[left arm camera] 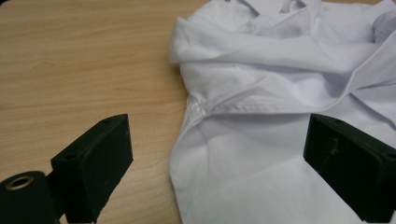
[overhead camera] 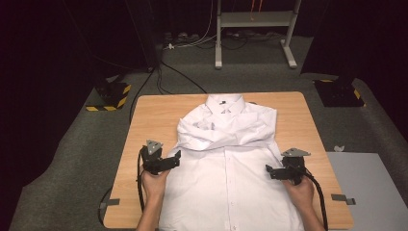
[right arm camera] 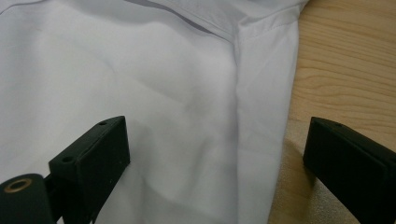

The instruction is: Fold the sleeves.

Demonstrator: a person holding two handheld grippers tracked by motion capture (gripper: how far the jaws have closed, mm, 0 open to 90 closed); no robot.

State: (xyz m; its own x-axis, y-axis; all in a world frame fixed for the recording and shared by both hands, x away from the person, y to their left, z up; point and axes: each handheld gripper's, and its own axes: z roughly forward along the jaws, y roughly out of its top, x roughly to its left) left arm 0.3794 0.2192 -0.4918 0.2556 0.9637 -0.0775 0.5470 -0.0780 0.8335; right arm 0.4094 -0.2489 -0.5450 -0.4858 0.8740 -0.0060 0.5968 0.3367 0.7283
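Both sleeves already crossed on the white shirt; left gripper at 9 o'clock and right gripper at 3, jaws wide, straddling the side hems, probably for the next fold.

Shirt on table, sleeves crossed over its chest, left gripper and right gripper at its side edges
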